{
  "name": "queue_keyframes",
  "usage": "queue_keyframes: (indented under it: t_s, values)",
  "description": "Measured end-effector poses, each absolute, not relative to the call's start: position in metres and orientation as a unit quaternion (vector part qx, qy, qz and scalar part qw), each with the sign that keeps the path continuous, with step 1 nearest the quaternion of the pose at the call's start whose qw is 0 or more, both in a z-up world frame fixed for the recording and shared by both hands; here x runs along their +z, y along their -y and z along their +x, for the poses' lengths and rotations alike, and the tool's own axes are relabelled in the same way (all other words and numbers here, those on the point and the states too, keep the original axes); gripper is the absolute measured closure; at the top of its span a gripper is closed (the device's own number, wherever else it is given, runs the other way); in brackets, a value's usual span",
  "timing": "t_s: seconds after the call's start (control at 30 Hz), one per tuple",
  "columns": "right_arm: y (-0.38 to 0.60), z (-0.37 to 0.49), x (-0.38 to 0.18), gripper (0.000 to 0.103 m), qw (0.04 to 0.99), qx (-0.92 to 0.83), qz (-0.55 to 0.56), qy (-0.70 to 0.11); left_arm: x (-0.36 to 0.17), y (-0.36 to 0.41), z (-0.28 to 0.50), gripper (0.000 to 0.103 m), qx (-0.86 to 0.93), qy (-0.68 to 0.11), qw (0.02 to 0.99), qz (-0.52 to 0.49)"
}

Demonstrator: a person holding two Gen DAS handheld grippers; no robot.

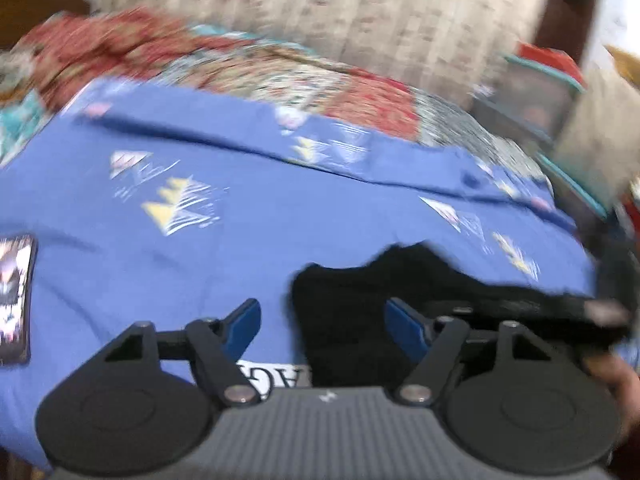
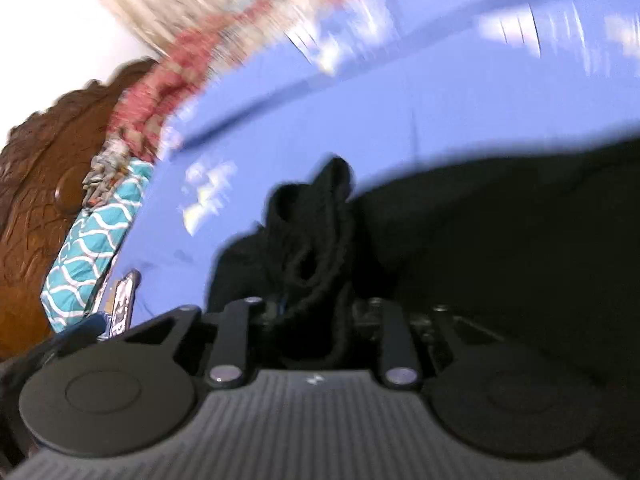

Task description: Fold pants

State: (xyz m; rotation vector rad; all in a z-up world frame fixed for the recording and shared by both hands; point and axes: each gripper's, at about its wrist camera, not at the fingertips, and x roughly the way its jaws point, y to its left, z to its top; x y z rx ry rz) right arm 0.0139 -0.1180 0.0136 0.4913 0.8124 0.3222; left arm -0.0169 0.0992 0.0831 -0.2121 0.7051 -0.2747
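Observation:
The black pants (image 1: 360, 292) lie on a blue patterned bedsheet (image 1: 200, 248). In the left wrist view my left gripper (image 1: 322, 320) is open and empty, its blue fingers (image 1: 244, 320) spread just above the pants' near edge. In the right wrist view my right gripper (image 2: 316, 304) is shut on a bunched fold of the black pants (image 2: 320, 232), which rise between the fingers; the rest of the pants (image 2: 500, 220) spread to the right. Both views are motion-blurred.
A phone (image 1: 14, 300) lies on the sheet at the left; it also shows in the right wrist view (image 2: 124, 304). A red and teal patterned quilt (image 1: 240, 64) lies beyond the sheet. A carved wooden headboard (image 2: 44, 168) stands at the left.

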Motion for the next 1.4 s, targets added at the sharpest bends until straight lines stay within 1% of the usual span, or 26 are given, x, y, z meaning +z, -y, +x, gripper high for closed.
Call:
queue_keyframes:
  t_s: [0.1, 0.13, 0.17, 0.23, 0.3, 0.33, 0.37, 0.43, 0.57, 0.63, 0.67, 0.7, 0.77, 0.8, 0.87, 1.03, 1.1, 1.13, 1.17, 1.2, 1.23, 1.27, 1.3, 1.4]
  values:
    - [0.114, -0.03, 0.05, 0.076, 0.941, 0.13, 0.145, -0.278, 0.082, -0.091, -0.006, 0.039, -0.137, -0.337, 0.924, -0.118]
    - [0.116, -0.04, 0.052, 0.075, 0.951, 0.113, 0.127, -0.26, 0.082, -0.083, -0.002, 0.039, -0.146, -0.335, 0.924, -0.114]
    - [0.121, -0.046, 0.05, 0.075, 0.953, 0.093, 0.123, -0.259, 0.08, -0.072, 0.002, 0.04, -0.158, -0.334, 0.923, -0.105]
    - [0.138, -0.05, 0.03, 0.073, 0.941, 0.048, 0.148, -0.301, 0.076, -0.049, 0.01, 0.045, -0.179, -0.336, 0.921, -0.086]
    - [0.153, -0.048, 0.003, 0.066, 0.912, 0.006, 0.178, -0.37, 0.071, -0.024, 0.012, 0.048, -0.208, -0.342, 0.914, -0.066]
    - [0.159, -0.051, -0.006, 0.059, 0.901, -0.005, 0.199, -0.385, 0.069, -0.014, 0.009, 0.049, -0.221, -0.343, 0.911, -0.055]
    - [0.163, -0.056, -0.005, 0.05, 0.901, -0.008, 0.215, -0.376, 0.067, -0.002, 0.01, 0.049, -0.232, -0.343, 0.909, -0.042]
    - [0.168, -0.067, 0.011, 0.043, 0.916, -0.019, 0.193, -0.35, 0.061, 0.02, 0.007, 0.05, -0.251, -0.34, 0.906, -0.011]
    - [0.174, -0.087, 0.037, 0.043, 0.944, -0.031, 0.158, -0.286, 0.041, 0.05, 0.015, 0.05, -0.261, -0.349, 0.899, 0.043]
    - [0.19, -0.096, 0.042, 0.043, 0.954, -0.069, 0.149, -0.25, 0.024, 0.061, 0.023, 0.05, -0.262, -0.376, 0.886, 0.066]
    - [0.205, -0.102, 0.044, 0.043, 0.955, -0.095, 0.156, -0.234, 0.011, 0.068, 0.027, 0.049, -0.26, -0.396, 0.876, 0.089]
    - [0.221, -0.105, 0.043, 0.043, 0.952, -0.117, 0.167, -0.227, 0.002, 0.072, 0.026, 0.047, -0.256, -0.4, 0.873, 0.108]
    - [0.26, -0.117, 0.039, 0.042, 0.939, -0.173, 0.202, -0.22, 0.0, 0.074, 0.018, 0.046, -0.255, -0.379, 0.88, 0.134]
    - [0.278, -0.123, 0.036, 0.041, 0.93, -0.199, 0.218, -0.218, 0.003, 0.075, 0.016, 0.048, -0.256, -0.383, 0.877, 0.135]
    - [0.311, -0.135, 0.026, 0.033, 0.912, -0.235, 0.249, -0.223, 0.015, 0.069, 0.015, 0.048, -0.265, -0.396, 0.871, 0.118]
    - [0.347, -0.146, -0.008, 0.032, 0.881, -0.251, 0.314, -0.249, 0.06, 0.051, 0.019, 0.044, -0.29, -0.38, 0.878, 0.034]
    - [0.344, -0.141, -0.017, 0.034, 0.876, -0.237, 0.334, -0.256, 0.077, 0.055, 0.027, 0.044, -0.29, -0.378, 0.879, 0.013]
    - [0.338, -0.136, -0.019, 0.051, 0.875, -0.225, 0.337, -0.263, 0.083, 0.058, 0.032, 0.044, -0.292, -0.38, 0.878, 0.006]
    - [0.331, -0.13, -0.018, 0.071, 0.878, -0.214, 0.33, -0.273, 0.09, 0.062, 0.037, 0.042, -0.299, -0.383, 0.874, -0.004]
    - [0.323, -0.133, -0.011, 0.077, 0.881, -0.211, 0.317, -0.28, 0.096, 0.069, 0.042, 0.04, -0.305, -0.387, 0.87, -0.012]
    - [0.316, -0.131, -0.006, 0.085, 0.885, -0.208, 0.306, -0.281, 0.103, 0.077, 0.046, 0.036, -0.314, -0.391, 0.865, -0.02]
    - [0.309, -0.131, 0.003, 0.085, 0.892, -0.198, 0.301, -0.275, 0.108, 0.086, 0.048, 0.031, -0.323, -0.395, 0.86, -0.025]
    - [0.3, -0.133, 0.013, 0.086, 0.9, -0.184, 0.291, -0.267, 0.115, 0.1, 0.05, 0.029, -0.336, -0.397, 0.854, -0.027]
    - [0.258, -0.123, 0.04, 0.086, 0.933, -0.132, 0.224, -0.25, 0.132, 0.142, 0.046, 0.017, -0.374, -0.393, 0.84, -0.014]
